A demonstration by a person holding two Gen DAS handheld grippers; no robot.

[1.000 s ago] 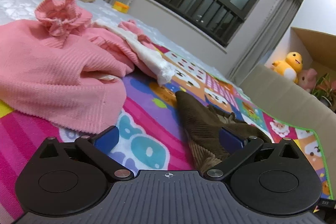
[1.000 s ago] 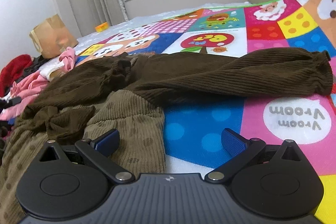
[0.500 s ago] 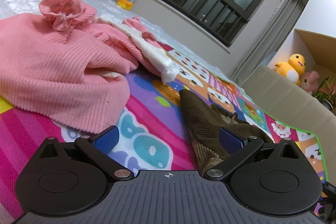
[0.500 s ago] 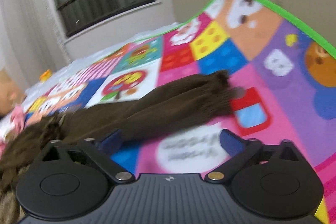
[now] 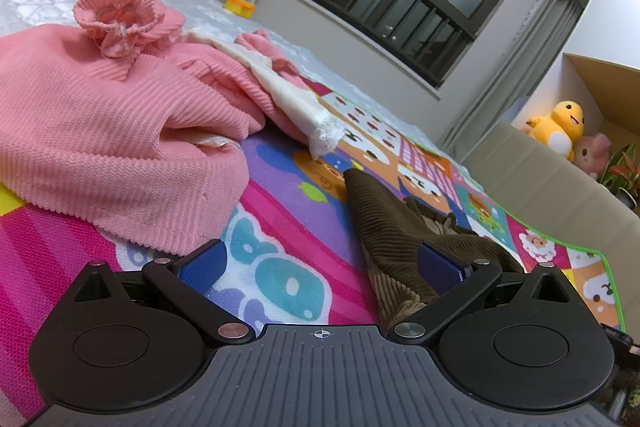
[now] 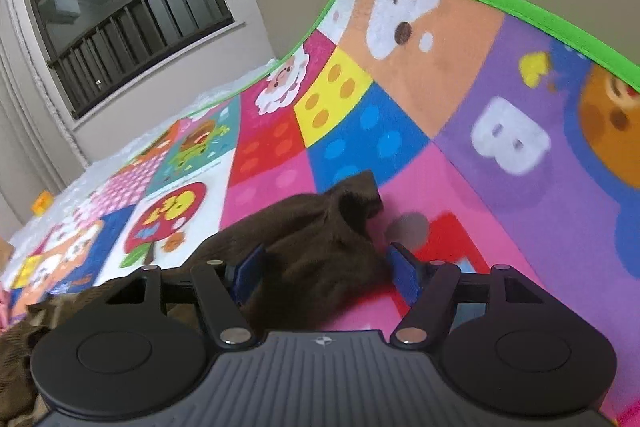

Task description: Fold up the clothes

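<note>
The right gripper (image 6: 324, 273) fingers were closing around a brown corduroy sleeve (image 6: 320, 223); the left gripper (image 5: 320, 263) fingers stood open.

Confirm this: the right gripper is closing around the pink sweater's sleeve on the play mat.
Wrong garment. In the right wrist view the right gripper is closing around the end of a brown corduroy sleeve on the play mat. The pink sweater lies untouched in the left wrist view.
</note>
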